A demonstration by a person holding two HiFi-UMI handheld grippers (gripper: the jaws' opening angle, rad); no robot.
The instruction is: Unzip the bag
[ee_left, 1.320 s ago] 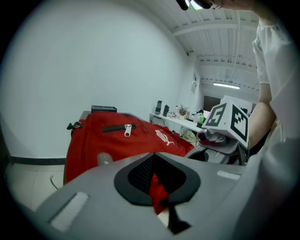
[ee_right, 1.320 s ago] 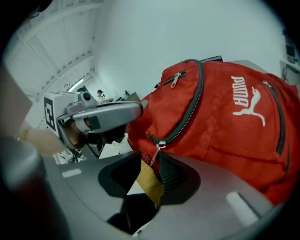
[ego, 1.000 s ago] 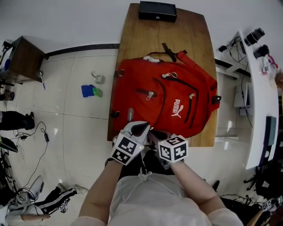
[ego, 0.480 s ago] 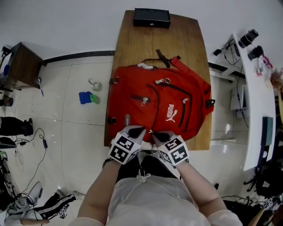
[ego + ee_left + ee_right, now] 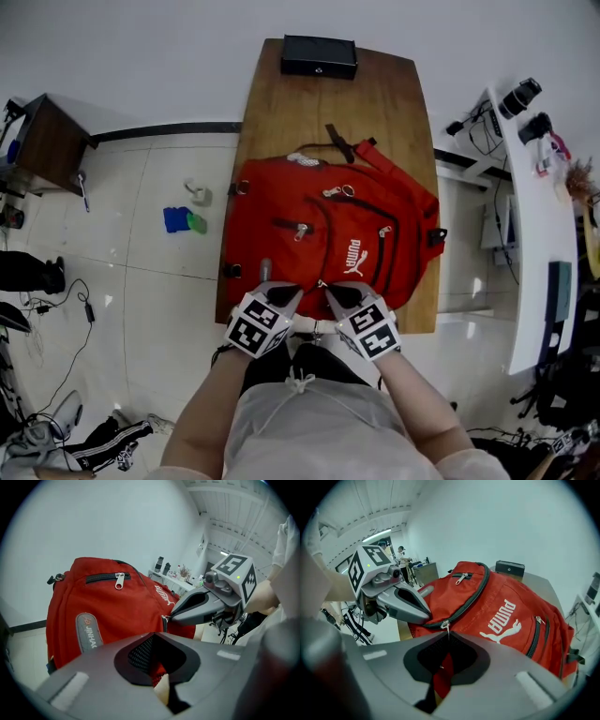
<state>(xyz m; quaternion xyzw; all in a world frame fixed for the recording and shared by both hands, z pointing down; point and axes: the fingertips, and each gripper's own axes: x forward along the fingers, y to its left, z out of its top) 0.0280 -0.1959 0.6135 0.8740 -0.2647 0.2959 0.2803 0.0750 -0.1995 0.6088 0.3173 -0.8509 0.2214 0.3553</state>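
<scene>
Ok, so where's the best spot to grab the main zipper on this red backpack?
Take the thin metal pull hanging from the slider at the zipper's near end, coming from the person's side. It hangs straight into the right gripper, while the left gripper pins the backpack.

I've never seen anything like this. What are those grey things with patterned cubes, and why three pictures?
No robot: a person holds a two-jaw gripper in each hand; the patterned cubes are part of them. One picture comes from a camera on the person's head, looking down; the other two from cameras riding on the grippers, looking along their jaws. On the wooden table lie a red backpack and, at the far end, a black box. The left gripper is closed, apparently pinching the backpack's near edge; the right gripper is closed on a zipper pull.
</scene>
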